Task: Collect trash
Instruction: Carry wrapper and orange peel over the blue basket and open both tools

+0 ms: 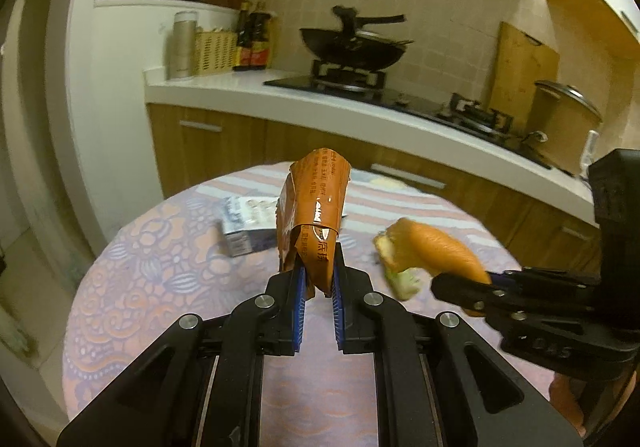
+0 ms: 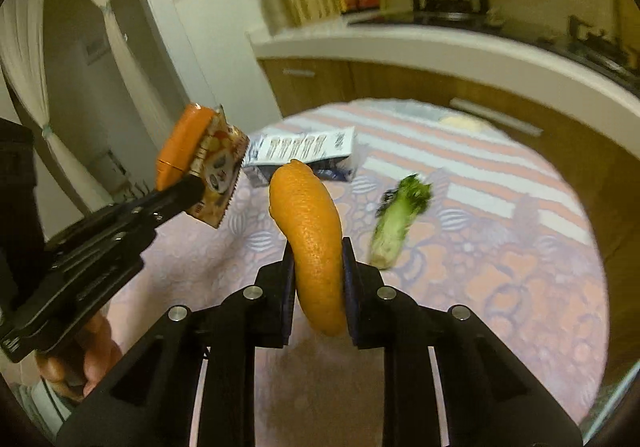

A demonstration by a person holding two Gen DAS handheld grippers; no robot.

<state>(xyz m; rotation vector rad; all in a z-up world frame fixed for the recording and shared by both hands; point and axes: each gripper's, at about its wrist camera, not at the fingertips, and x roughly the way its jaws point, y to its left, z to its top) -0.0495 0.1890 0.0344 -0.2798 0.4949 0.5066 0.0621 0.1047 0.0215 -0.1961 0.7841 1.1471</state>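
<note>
The right claw [image 2: 316, 267] grips a curved orange peel [image 2: 310, 231] between its 2 fingers, lifted above the patterned cloth of the counter [image 2: 500, 279]. At left, the left claw [image 2: 192, 187] pinches an orange wrapper [image 2: 204, 159]. A lettuce stub [image 2: 396, 219] and a carton [image 2: 304, 155] lie on the cloth.

Tiled kitchen wall [image 1: 448, 7], white counter [image 1: 224, 87], wooden cabinets [image 1: 208, 143], curtain [image 2: 24, 59].
</note>
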